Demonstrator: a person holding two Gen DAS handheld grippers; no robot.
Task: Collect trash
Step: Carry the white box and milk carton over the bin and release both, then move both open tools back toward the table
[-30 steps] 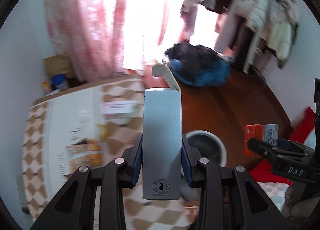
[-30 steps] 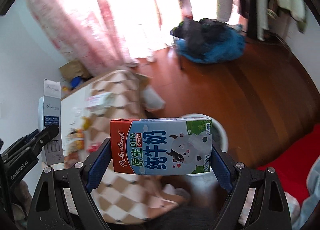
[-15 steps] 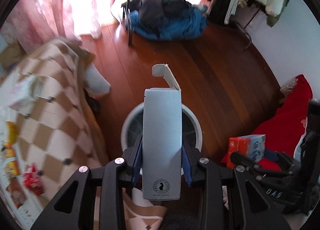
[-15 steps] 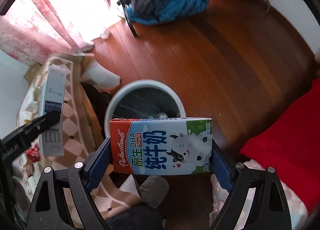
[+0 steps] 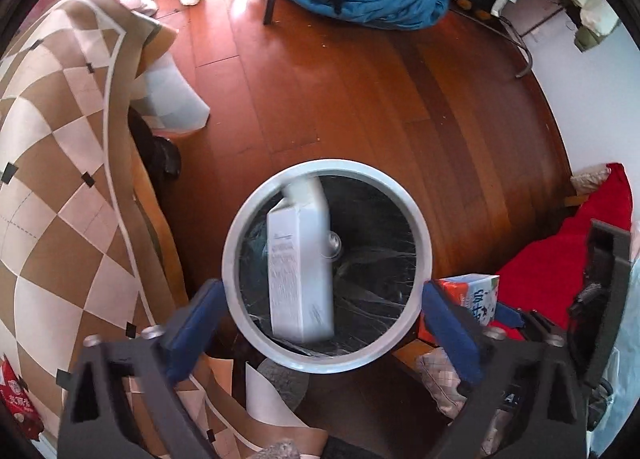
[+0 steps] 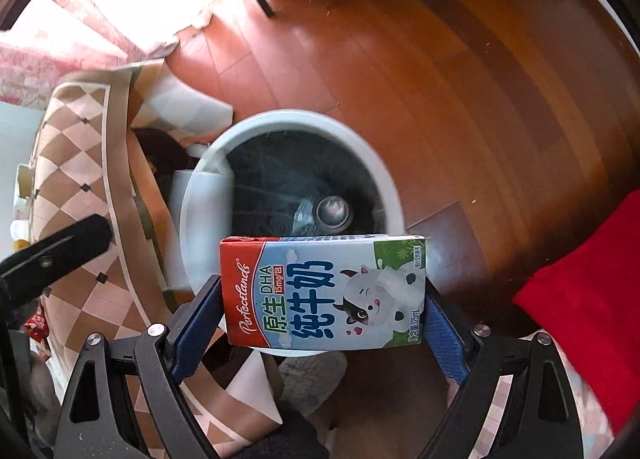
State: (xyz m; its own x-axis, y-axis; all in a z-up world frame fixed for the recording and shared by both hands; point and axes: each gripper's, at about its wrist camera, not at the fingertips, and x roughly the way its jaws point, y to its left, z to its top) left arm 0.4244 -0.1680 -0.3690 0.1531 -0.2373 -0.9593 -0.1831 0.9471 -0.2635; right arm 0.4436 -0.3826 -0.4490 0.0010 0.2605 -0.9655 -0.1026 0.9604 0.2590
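The white bin below me has a black liner, with a small round thing at the bottom and the grey box blurred inside its mouth. Half a second ago my left gripper clamped that box; now its jaws are spread wide. My right gripper pinches the milk carton by its ends, long axis crosswise, over the bin's near rim.
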